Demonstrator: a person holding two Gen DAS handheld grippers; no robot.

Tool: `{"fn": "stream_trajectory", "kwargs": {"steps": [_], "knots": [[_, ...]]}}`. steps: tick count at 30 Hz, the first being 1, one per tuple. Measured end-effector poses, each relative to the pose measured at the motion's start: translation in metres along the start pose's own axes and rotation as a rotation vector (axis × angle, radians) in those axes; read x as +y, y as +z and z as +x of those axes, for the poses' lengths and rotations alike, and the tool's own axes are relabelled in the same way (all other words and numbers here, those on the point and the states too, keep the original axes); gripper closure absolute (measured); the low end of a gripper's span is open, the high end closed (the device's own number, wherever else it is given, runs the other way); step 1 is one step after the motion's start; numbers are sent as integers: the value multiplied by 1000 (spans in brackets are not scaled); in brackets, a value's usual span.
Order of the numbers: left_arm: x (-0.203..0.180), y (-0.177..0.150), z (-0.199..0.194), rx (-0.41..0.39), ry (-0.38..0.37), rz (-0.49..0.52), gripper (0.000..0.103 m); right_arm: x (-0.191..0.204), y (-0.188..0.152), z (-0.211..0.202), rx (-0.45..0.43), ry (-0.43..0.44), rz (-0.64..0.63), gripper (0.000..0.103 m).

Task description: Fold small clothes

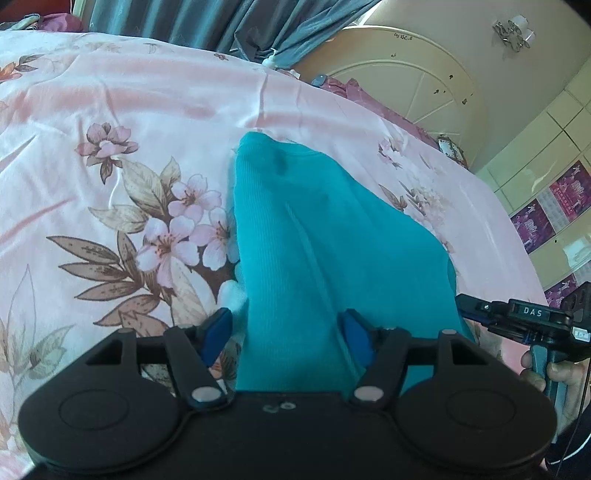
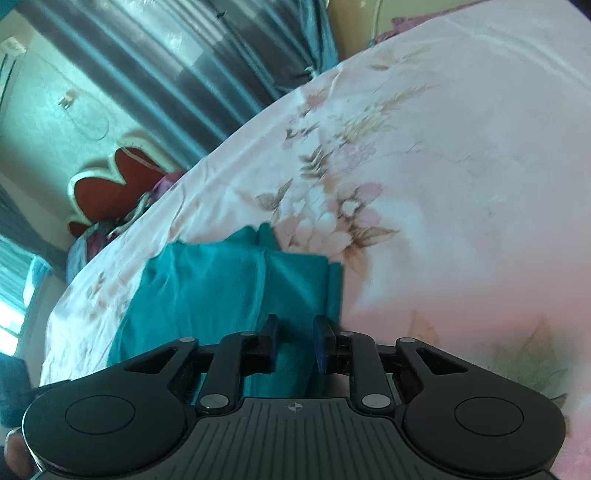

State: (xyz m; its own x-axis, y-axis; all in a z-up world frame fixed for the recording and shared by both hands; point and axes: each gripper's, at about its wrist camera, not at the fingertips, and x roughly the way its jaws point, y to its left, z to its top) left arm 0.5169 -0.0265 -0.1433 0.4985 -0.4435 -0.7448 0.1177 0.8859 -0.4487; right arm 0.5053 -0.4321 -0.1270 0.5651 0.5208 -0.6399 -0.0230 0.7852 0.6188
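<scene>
My left gripper (image 1: 286, 338) jaws wide apart, right gripper (image 2: 295, 343) jaws parted, both low and level.

Pink floral bedsheet (image 1: 110, 110) (creased), grey-blue curtains (image 1: 192, 22) behind, cream wardrobe (image 1: 417, 66) beside

Home bedroom, floral bedspread (image 1: 147, 129), curtains (image 2: 177, 74), headboard (image 2: 114, 184)

The teal garment (image 1: 303, 240) fills the gap between the left gripper's (image 1: 286, 334) spread fingers, blocking straight-ahead passage. To its left the floral bedspread (image 1: 110, 122) lies bare. To its right the right gripper (image 1: 517, 317) stands close by. Beyond the bed, curtains (image 1: 207, 22) hang.
</scene>
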Motion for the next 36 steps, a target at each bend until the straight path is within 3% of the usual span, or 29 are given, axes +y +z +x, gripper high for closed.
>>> {"fn": "stream_trajectory", "kwargs": {"steps": [6,18,19,21,23,26,29,31,33,34,36], "knots": [[1,0,1,6,-8,3,37,-9,-3,0,20,28,88,82],[4,-4,-1,4,-19,10,37,-7,-10,-4,24,99,109,82],[2,-4,-1,2,-13,17,37,-6,-10,-3,21,89,103,83],[-2,-5,-3,-12,-1,30,42,0,-10,-8,-7,84,62,97],[-6,-5,-4,-17,5,46,44,12,-12,-20,-47,65,-12,97],[-10,-6,-3,-18,12,73,40,27,-22,-27,-91,-35,-152,98],[-10,-7,-2,-5,26,88,38,24,-28,-8,-49,-102,-165,97],[-12,-4,-4,7,40,97,36,23,-29,-11,-75,-125,-162,97],[-15,-3,-8,6,70,138,32,23,-29,-20,-89,-160,-144,79],[-16,-3,-9,7,78,153,31,20,-28,-25,-87,-142,-127,62],[-13,-2,-13,7,72,164,30,9,-28,-33,-66,-75,-60,59]]}}
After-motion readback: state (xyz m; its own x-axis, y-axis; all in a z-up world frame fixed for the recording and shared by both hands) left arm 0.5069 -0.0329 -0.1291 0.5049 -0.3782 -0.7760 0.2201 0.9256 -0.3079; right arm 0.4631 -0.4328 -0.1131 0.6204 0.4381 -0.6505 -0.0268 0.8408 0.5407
